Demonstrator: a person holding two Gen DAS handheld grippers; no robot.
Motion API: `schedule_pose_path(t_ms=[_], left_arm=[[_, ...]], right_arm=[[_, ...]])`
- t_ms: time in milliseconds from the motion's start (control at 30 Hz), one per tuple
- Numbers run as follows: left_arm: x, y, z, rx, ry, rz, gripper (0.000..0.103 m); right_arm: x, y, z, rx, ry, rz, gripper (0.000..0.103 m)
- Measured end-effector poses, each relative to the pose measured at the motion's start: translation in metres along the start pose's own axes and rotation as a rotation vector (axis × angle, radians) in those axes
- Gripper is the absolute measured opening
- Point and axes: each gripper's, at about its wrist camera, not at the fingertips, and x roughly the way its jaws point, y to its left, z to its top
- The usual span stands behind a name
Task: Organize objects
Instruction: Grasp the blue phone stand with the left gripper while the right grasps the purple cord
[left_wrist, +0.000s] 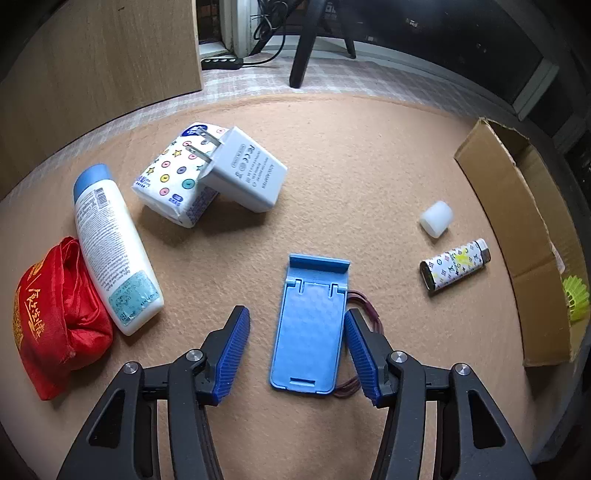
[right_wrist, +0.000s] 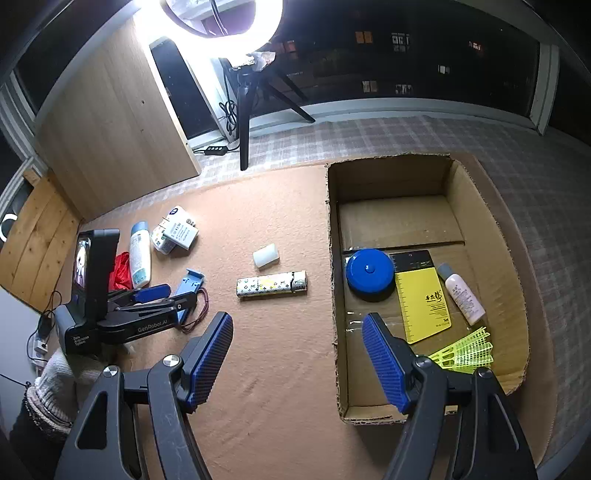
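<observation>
Hand-held gripper (right_wrist: 157, 301), marked "GenRobot.AI", straddles blue phone stand (left_wrist: 310, 328), jaws not gripping.

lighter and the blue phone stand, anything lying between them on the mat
Nothing: in the left wrist view the stretch of mat between the lighter and the blue phone stand is bare. The white cap lies beyond the lighter.

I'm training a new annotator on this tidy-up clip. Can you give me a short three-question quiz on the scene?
1. True or false: the blue phone stand already lies in the cardboard box.
2. Which leans on the tissue pack? A) lighter B) white charger C) lotion bottle
3. Which item in the box is round and blue?

Key: 1. False, it lies on the mat between the left gripper's open jaws. 2. B. 3. The blue lidded tin.
</observation>
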Motion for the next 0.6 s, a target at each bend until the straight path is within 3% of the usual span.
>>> schedule_pose_path(t_ms=[300,600], left_arm=[[-0.003,0.015,-0.002,-0.036,-0.004,0.007,0.056],[-0.011,0.032,-0.017,-0.066,-0.007,0.016,0.047]], right_arm=[[0.007,0.012,0.002,-0.026,0.018,0.008,0.069],[0.024,0.04,0.008,-0.09,0.055,0.035,0.069]])
